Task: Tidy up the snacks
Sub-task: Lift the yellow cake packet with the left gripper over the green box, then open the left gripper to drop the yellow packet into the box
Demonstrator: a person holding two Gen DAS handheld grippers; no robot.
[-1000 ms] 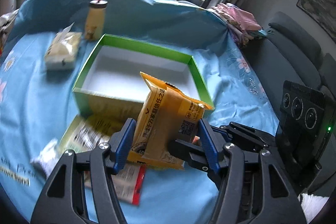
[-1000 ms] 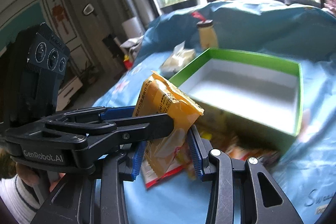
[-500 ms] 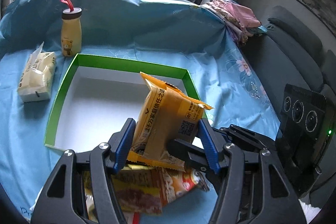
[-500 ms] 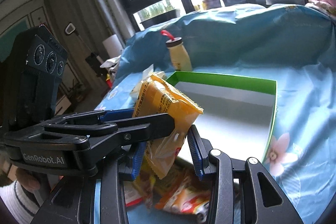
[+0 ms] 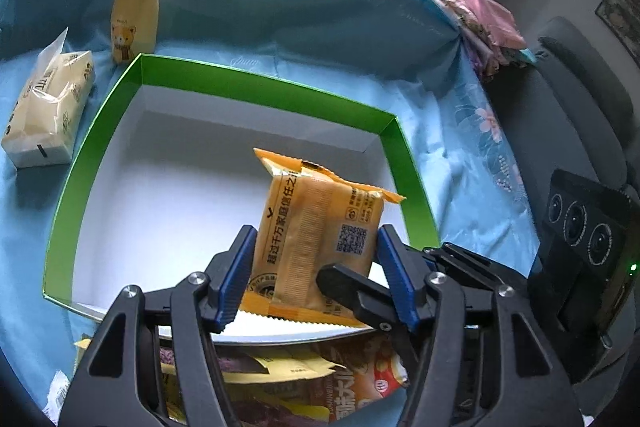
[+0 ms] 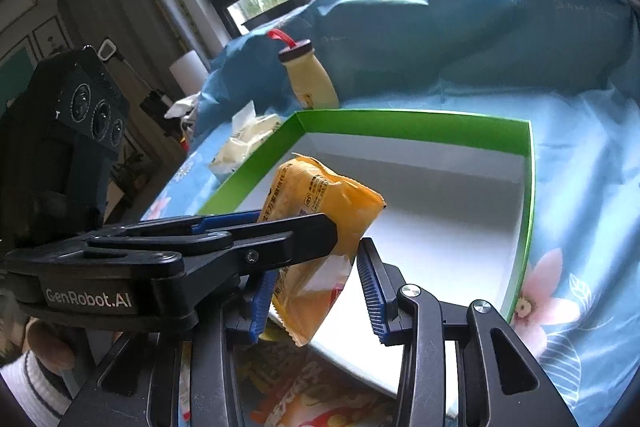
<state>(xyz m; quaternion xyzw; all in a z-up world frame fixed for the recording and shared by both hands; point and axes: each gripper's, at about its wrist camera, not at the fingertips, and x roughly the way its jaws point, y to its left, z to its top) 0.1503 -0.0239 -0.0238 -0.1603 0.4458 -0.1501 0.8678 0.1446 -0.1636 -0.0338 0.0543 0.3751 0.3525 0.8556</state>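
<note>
holding the orange snack packet (image 5: 320,227) upright over the green box (image 5: 224,83), the left gripper (image 5: 316,267) clamps its sides; the right gripper (image 6: 316,287) seems to pinch its lower corner, box floor directly beneath.

a light blue cloth with a pink flower print (image 5: 472,163) covers the whole surface and rises into a rumpled ridge at the far side. directly on it lies a shallow green-rimmed cardboard box with a white inside (image 5: 256,87). beyond its far left corner stands a pale yellow bottle with a brown cap and red loop (image 5: 134,15). a cream soft pack of tissues (image 5: 48,111) lies to the box's left. just before the box's near edge lie several flat printed snack packets (image 5: 320,383).
</note>
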